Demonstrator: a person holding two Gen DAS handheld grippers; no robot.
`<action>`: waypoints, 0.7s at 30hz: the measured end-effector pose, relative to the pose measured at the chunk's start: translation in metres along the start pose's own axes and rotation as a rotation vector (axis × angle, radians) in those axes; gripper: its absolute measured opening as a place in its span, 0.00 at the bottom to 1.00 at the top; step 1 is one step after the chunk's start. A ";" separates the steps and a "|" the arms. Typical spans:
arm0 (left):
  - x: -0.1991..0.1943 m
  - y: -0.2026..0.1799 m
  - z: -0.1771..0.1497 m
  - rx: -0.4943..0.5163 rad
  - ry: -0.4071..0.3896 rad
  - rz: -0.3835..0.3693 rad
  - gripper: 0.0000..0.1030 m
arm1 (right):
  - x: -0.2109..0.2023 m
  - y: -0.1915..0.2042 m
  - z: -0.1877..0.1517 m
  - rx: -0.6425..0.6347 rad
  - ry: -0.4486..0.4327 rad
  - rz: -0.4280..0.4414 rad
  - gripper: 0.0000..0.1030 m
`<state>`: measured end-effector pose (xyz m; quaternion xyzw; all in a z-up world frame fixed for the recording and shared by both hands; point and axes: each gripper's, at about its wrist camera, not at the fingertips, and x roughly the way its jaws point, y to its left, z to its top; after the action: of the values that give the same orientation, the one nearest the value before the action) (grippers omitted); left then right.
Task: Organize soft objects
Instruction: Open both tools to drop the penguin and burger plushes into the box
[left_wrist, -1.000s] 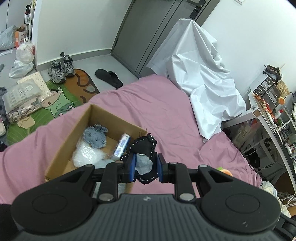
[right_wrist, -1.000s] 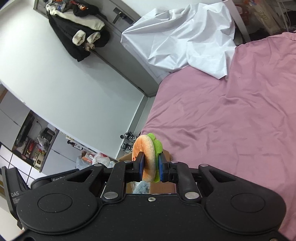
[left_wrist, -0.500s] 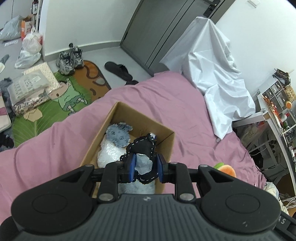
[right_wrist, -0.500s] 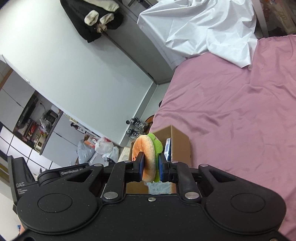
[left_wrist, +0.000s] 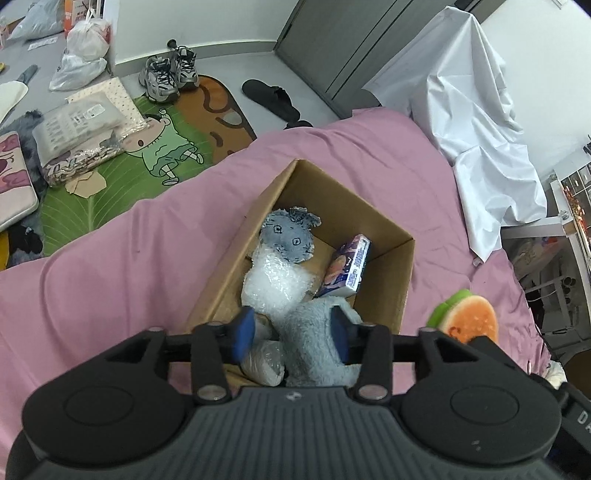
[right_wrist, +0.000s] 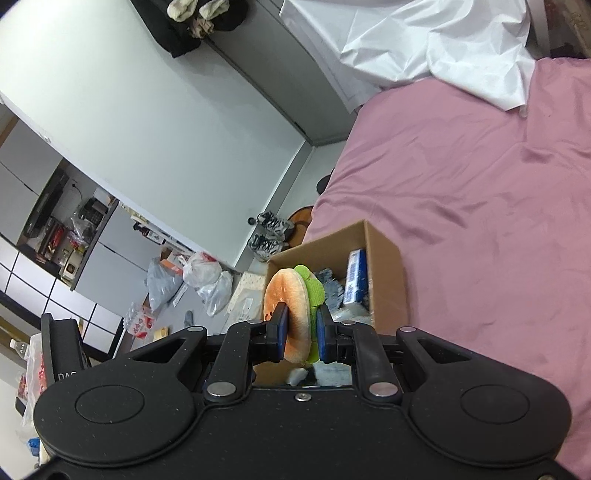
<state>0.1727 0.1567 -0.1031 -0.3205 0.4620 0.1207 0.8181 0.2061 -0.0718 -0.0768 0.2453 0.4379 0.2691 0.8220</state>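
Left gripper angled down, jaws just opened, seemingly empty, right gripper jaws clamped

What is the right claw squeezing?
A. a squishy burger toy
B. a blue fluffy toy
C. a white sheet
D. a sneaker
A: the right claw is shut on the plush burger, orange bun and green lettuce, with the cardboard box just beyond it.

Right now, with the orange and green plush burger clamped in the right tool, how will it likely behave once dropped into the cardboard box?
The orange and green plush burger looks squashed between the pads, so probably soft and springy. Fuzzy fabric suggests little slipping. Being flat, it should flop onto the toys in the cardboard box rather than roll.
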 end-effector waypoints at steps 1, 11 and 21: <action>-0.001 0.001 0.001 0.001 -0.004 -0.002 0.49 | 0.004 0.003 -0.001 -0.001 0.006 -0.001 0.16; -0.008 0.018 0.015 -0.019 -0.029 0.004 0.60 | 0.031 0.017 -0.008 0.012 0.053 -0.023 0.16; -0.021 0.021 0.019 0.028 -0.061 0.020 0.77 | 0.049 0.027 -0.014 0.037 0.066 -0.020 0.28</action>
<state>0.1637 0.1869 -0.0873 -0.3007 0.4418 0.1320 0.8349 0.2107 -0.0176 -0.0952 0.2470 0.4719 0.2607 0.8052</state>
